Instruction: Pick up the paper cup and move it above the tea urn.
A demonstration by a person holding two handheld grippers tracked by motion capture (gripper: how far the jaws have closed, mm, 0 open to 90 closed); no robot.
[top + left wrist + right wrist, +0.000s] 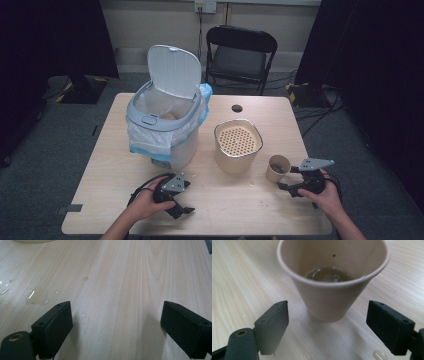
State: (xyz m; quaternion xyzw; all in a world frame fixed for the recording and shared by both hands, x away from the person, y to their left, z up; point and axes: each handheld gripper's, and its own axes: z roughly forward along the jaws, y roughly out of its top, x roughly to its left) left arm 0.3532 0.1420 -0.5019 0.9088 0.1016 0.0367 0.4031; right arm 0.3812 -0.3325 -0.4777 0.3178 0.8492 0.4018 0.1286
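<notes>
Right tool (327,322): jaws wide, empty | paper cup (332,282): upright, mouth up, just ahead

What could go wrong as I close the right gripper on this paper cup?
The paper cup has liquid in its bottom and soft walls: a hard squeeze by the right gripper, whose jaws stand open on either side of it, may buckle it and slop the liquid out. The table looks wet around the cup's base, so the cup could slide when one pad touches first.
</notes>
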